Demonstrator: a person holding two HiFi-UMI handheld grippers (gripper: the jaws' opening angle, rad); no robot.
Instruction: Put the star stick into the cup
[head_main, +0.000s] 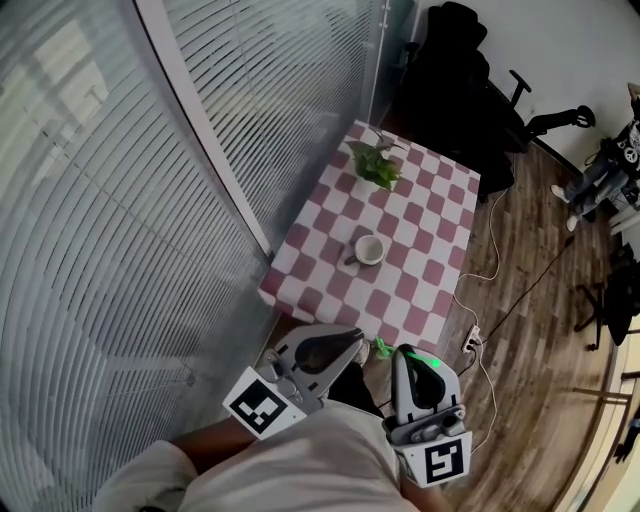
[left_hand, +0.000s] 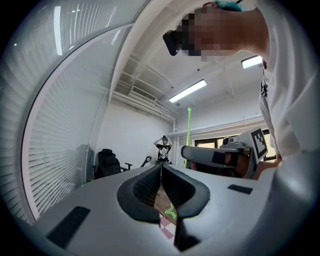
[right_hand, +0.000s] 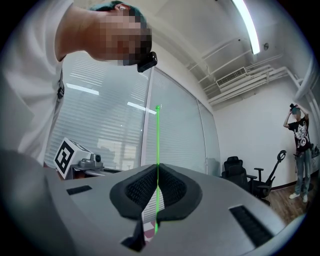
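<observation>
The thin green star stick (right_hand: 157, 145) runs straight up between the jaws of my right gripper (right_hand: 157, 168), which is shut on it. In the head view its green star end (head_main: 381, 348) shows just left of the right gripper (head_main: 405, 356), close to my body. My left gripper (head_main: 356, 342) sits beside it, shut with nothing held. In the left gripper view the left gripper (left_hand: 161, 168) has its jaws together, and the stick (left_hand: 188, 135) rises by the right gripper (left_hand: 212, 156). The white cup (head_main: 369, 249) stands upright mid-table, well ahead of both grippers.
The table has a pink and white checked cloth (head_main: 425, 285), with a small green plant (head_main: 378, 163) at its far end. A glass wall with blinds (head_main: 150, 200) runs along the left. Black office chairs (head_main: 470, 90), a standing person (head_main: 610, 170) and floor cables with a power strip (head_main: 472, 340) are at the right.
</observation>
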